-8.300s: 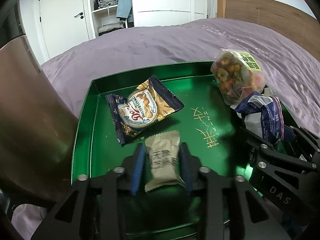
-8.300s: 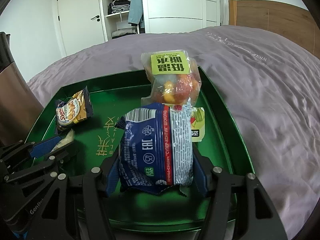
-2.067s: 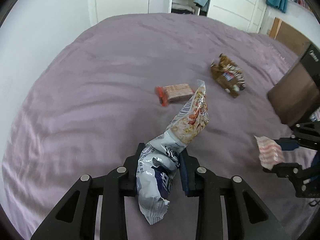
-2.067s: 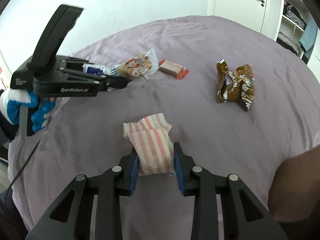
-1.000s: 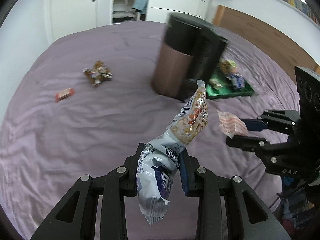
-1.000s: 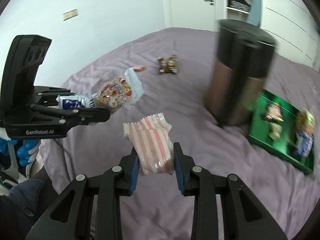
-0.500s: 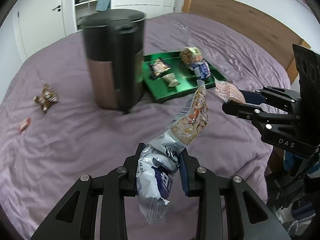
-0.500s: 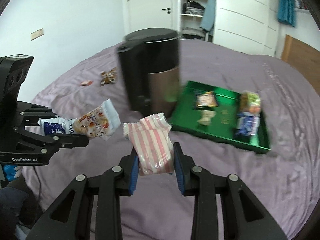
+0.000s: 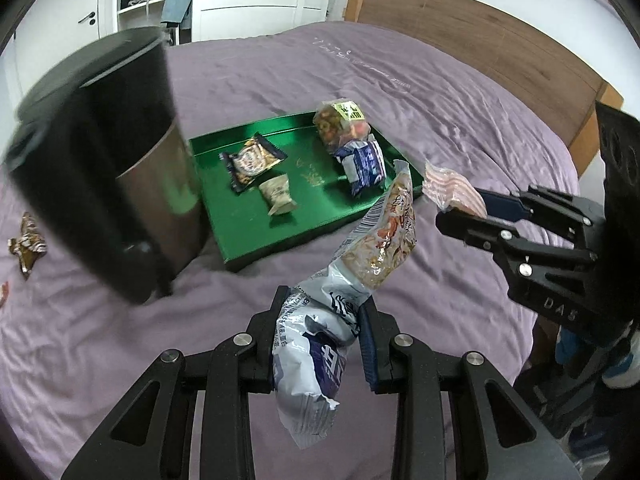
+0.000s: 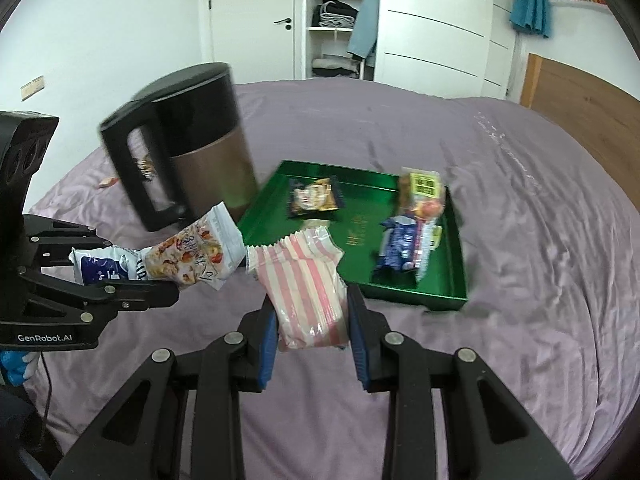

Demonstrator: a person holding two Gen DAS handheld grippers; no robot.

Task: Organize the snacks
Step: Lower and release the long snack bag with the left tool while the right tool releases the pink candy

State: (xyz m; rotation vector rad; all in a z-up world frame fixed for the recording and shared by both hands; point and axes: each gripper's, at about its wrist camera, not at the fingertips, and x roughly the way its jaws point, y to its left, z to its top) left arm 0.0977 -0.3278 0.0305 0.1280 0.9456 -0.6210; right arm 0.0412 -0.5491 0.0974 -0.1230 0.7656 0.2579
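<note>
My left gripper (image 9: 322, 328) is shut on a long white-and-blue snack bag (image 9: 360, 256), held in the air above the purple bed; it also shows in the right wrist view (image 10: 188, 256). My right gripper (image 10: 310, 320) is shut on a pink-striped packet (image 10: 308, 284), seen at the right in the left wrist view (image 9: 452, 190). Ahead lies a green tray (image 9: 320, 204) (image 10: 360, 196) holding a gold-and-navy biscuit pack (image 9: 250, 162), a small beige packet (image 9: 278, 194), a blue packet (image 9: 362, 162) and a clear mixed-snack bag (image 9: 340, 122).
A tall black-and-bronze bin (image 9: 116, 168) (image 10: 188, 144) stands left of the tray. A brown wrapper (image 9: 26, 242) and a small red-and-tan bar (image 10: 106, 183) lie on the bed beyond it. A wooden headboard (image 9: 480, 40) and white wardrobes (image 10: 420, 20) stand behind.
Both grippers have swung round and come closer to the green tray, still holding their packets. The bin and tray now look nearer and larger.
</note>
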